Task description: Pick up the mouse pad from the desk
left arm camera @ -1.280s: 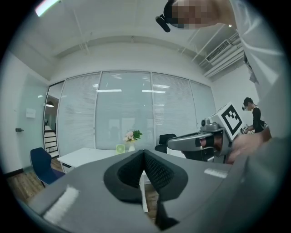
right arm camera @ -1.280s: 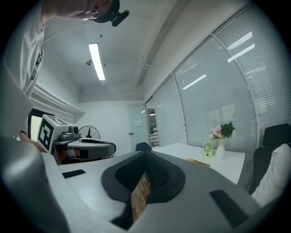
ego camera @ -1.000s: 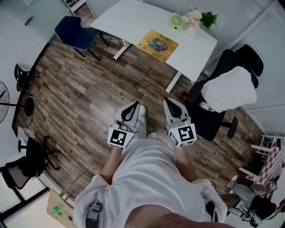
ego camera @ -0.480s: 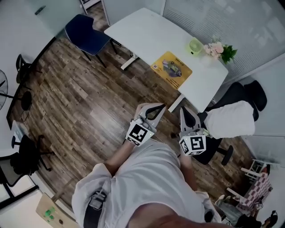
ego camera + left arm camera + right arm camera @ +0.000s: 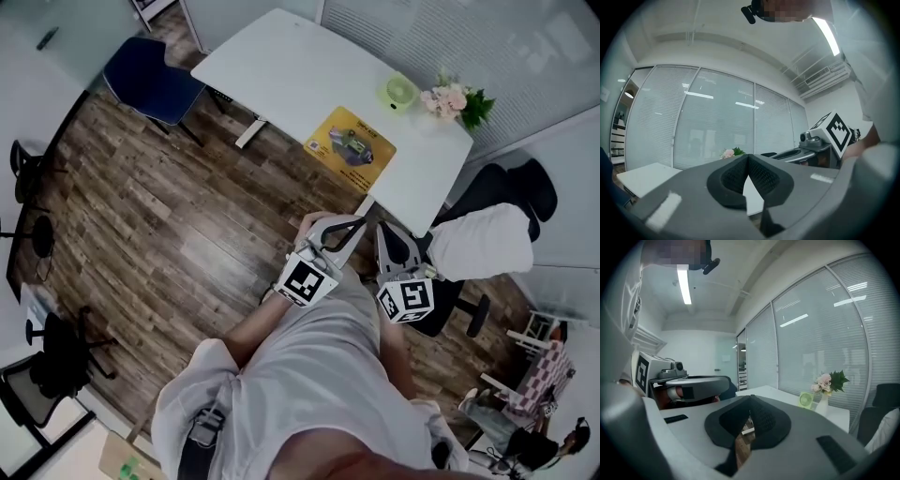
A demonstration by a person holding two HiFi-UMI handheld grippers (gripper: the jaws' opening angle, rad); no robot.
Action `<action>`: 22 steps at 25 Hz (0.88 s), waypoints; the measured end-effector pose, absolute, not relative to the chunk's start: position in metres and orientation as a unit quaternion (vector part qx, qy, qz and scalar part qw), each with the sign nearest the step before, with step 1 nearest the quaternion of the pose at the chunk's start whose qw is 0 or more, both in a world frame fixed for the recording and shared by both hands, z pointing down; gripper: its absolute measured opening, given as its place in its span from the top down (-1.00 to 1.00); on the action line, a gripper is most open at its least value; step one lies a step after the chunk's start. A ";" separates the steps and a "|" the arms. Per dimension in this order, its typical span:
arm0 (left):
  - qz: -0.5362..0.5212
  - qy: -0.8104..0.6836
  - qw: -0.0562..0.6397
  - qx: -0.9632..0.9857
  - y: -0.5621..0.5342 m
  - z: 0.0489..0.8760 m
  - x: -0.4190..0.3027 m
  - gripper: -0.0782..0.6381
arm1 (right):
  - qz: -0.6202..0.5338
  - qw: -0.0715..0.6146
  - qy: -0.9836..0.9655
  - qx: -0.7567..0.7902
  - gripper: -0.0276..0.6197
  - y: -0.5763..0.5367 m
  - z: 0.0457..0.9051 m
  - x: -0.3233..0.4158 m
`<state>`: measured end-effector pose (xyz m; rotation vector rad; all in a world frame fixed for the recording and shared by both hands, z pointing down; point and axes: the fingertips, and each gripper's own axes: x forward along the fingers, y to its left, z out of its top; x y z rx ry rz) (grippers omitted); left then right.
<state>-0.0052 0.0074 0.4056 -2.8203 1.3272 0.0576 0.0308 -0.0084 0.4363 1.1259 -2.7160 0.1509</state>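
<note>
The yellow printed mouse pad (image 5: pixel 349 147) lies flat near the right front edge of the white desk (image 5: pixel 281 70) in the head view. Neither gripper view shows it. My left gripper (image 5: pixel 352 223) is held in front of the desk's near edge, shut, with nothing between its jaws. My right gripper (image 5: pixel 383 230) is close beside it, also shut and empty. Both are short of the pad and not touching it. In the left gripper view the left gripper (image 5: pixel 748 157) has its jaws closed tip to tip. The right gripper (image 5: pixel 751 398) looks the same in its own view.
On the desk's far right stand a small green fan (image 5: pixel 400 91) and a vase of flowers (image 5: pixel 455 100). A black office chair draped in white cloth (image 5: pixel 483 239) stands right of the grippers. A blue chair (image 5: pixel 150 80) is at the desk's left. The floor is wood planks.
The person has stepped closer to the desk, so both grippers now sit near its front edge below the pad. Both stayed shut.
</note>
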 end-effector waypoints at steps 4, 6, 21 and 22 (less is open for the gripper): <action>0.005 0.442 0.004 -0.897 -0.018 0.418 -0.026 0.82 | 0.067 0.096 -0.917 0.382 0.91 -0.037 0.448 0.025; -0.006 0.457 -0.001 -0.890 -0.034 0.425 -0.040 0.83 | 0.077 0.092 -0.916 0.382 0.91 -0.054 0.453 0.022; -0.045 0.529 -0.030 -0.847 -0.157 0.461 -0.088 0.82 | 0.222 0.100 -0.900 0.361 0.91 -0.186 0.569 0.024; -0.048 0.531 -0.030 -0.845 -0.164 0.463 -0.088 0.83 | 0.236 0.098 -0.896 0.362 0.91 -0.192 0.577 0.026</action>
